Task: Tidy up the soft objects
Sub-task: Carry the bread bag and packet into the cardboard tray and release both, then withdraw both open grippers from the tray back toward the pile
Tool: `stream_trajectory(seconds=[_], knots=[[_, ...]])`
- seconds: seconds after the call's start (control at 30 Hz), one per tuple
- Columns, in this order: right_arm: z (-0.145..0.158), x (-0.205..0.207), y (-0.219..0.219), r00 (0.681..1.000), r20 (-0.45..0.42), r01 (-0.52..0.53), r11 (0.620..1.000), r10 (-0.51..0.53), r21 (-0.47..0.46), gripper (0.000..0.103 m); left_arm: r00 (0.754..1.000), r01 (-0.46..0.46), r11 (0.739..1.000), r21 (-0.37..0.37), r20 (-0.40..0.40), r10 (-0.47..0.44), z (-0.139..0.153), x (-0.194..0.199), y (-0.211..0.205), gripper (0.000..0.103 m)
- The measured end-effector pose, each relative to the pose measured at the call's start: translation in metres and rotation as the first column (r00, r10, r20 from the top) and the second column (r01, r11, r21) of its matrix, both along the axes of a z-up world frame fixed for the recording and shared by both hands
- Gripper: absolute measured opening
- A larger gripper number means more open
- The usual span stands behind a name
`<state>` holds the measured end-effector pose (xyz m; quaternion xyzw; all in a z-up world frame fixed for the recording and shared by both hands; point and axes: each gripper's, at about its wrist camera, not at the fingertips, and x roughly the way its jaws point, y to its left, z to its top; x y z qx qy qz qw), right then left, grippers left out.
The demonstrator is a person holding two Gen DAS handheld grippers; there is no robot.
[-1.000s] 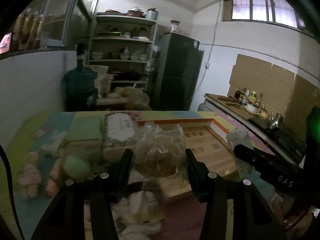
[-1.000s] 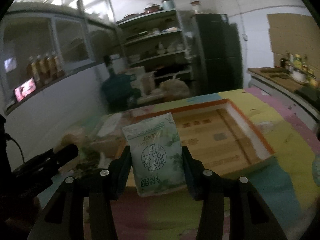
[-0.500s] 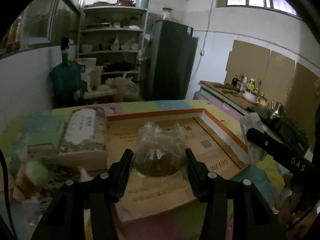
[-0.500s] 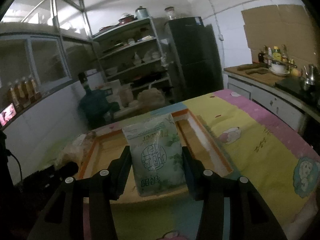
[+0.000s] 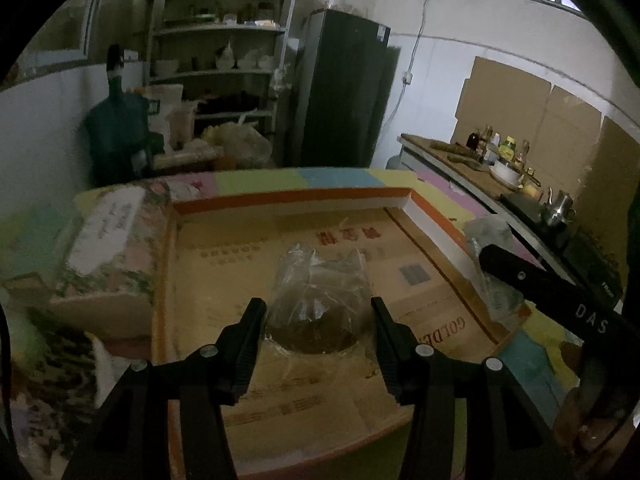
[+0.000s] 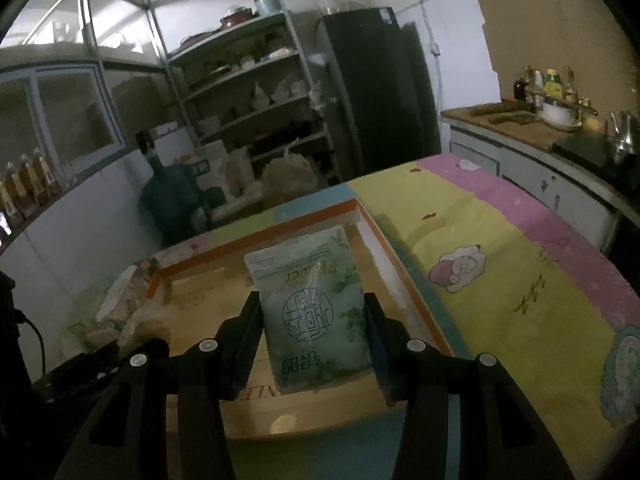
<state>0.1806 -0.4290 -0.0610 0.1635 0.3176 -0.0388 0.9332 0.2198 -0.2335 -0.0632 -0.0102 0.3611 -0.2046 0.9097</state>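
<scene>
Both tongs are part way open and squeezing soft things over the flat box point(image 5: 224, 276) on the desk: left tongs point(image 5: 318, 326) hold a clear bag of brown stuff point(image 5: 318, 312), while right tongs point(image 6: 312, 330) hold a green tissue pack point(image 6: 314, 312) reading "Flower", with "DAS" at 3 o'clock.

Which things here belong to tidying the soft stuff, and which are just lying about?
Part of the job:
clear bag in the left gripper
green pack in the right gripper
box
floral pack

Lying about:
fridge
shelves
kettle
bottles
</scene>
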Motion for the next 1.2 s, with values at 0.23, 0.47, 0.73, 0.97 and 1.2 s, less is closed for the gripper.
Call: stream_trajectory(seconds=[0.23,0.47,0.73,0.97,1.2], knots=[[-0.014,0.016,-0.005,0.997,-0.072,-0.040,0.999,0.041,0.011,0.051,0.999,0.008,1.000,0.009,-0.053,-0.008,-0.015,0.010,-0.015,0.052],[-0.024,0.025,-0.007,0.991,-0.118,-0.062,0.998,0.063,0.012,0.052,0.996,0.001,1.000,0.015,-0.086,0.000,-0.024,0.015,-0.020,0.052],[-0.028,0.032,-0.002,0.987,-0.147,-0.073,0.997,0.069,-0.021,0.054,0.995,-0.018,0.999,0.033,-0.100,0.021,-0.027,0.018,-0.020,0.058],[-0.027,0.029,-0.002,0.989,-0.127,-0.074,0.997,0.074,0.003,0.061,0.996,-0.011,0.999,0.030,-0.088,0.013,-0.020,0.011,-0.016,0.072],[-0.019,0.018,-0.001,0.994,-0.091,-0.053,0.998,0.055,0.020,0.071,1.000,-0.024,1.000,-0.005,-0.017,0.024,-0.004,-0.002,-0.002,0.082]])
